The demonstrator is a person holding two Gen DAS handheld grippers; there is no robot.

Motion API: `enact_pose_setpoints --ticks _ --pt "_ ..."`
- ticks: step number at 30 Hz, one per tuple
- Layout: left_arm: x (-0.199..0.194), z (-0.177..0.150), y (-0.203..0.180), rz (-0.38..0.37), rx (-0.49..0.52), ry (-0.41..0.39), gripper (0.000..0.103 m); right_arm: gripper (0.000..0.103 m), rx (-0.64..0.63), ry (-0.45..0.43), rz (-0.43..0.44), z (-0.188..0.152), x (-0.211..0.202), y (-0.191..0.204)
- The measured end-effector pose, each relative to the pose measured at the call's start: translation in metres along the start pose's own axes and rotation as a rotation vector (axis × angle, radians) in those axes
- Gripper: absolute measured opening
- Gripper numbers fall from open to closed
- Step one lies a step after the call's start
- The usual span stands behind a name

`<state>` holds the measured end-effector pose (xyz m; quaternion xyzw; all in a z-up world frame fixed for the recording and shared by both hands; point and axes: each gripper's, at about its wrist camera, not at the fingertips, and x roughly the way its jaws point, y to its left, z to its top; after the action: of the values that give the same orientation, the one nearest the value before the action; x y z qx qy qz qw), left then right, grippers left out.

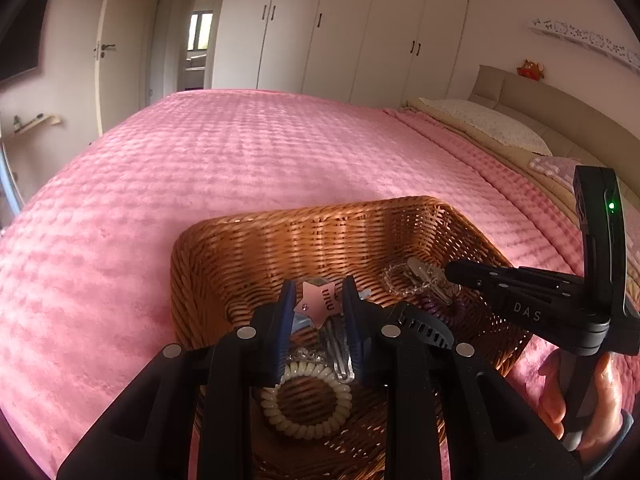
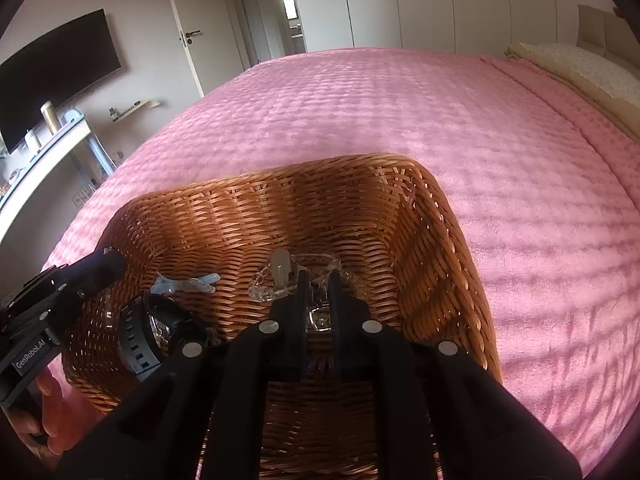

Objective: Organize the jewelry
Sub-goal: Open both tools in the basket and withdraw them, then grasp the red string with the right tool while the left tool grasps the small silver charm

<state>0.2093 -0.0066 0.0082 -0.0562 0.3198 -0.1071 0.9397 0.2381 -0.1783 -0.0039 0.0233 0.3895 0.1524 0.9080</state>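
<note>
A wicker basket [image 1: 320, 220] sits on the pink bedspread and also shows in the right wrist view [image 2: 280, 200]. My left gripper [image 1: 318, 300] is inside it with a pink star hair clip [image 1: 316, 304] between its fingers; whether they press on it is unclear. Below lie a cream spiral hair tie [image 1: 306, 400], a clear clip and a black watch [image 1: 424, 326]. My right gripper [image 2: 319, 280] is nearly shut around a small metal piece [image 2: 320, 316], beside a clear chain [image 2: 276, 280] with a silver clip. A light-blue clip [image 2: 184, 282] and the black watch [image 2: 138, 340] lie left.
The pink bedspread [image 1: 240, 168] spreads wide around the basket. Pillows [image 1: 488, 124] and a headboard are at the right. White wardrobes [image 1: 360, 28] and a door stand behind. A desk with a monitor [image 2: 56, 76] is at the left.
</note>
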Motion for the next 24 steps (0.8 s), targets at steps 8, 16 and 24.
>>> enact_pose_setpoints --ticks 8,16,24 --pt "-0.032 0.002 -0.009 -0.009 0.004 -0.060 0.046 0.051 -0.003 -0.064 0.013 -0.007 -0.041 0.003" --pt "-0.107 -0.012 -0.037 -0.066 0.032 -0.164 0.046 0.051 0.019 -0.166 0.014 -0.029 -0.126 -0.008" --pt "-0.128 -0.050 -0.062 -0.107 0.062 -0.138 0.046 0.051 0.031 -0.112 0.006 -0.079 -0.144 -0.015"
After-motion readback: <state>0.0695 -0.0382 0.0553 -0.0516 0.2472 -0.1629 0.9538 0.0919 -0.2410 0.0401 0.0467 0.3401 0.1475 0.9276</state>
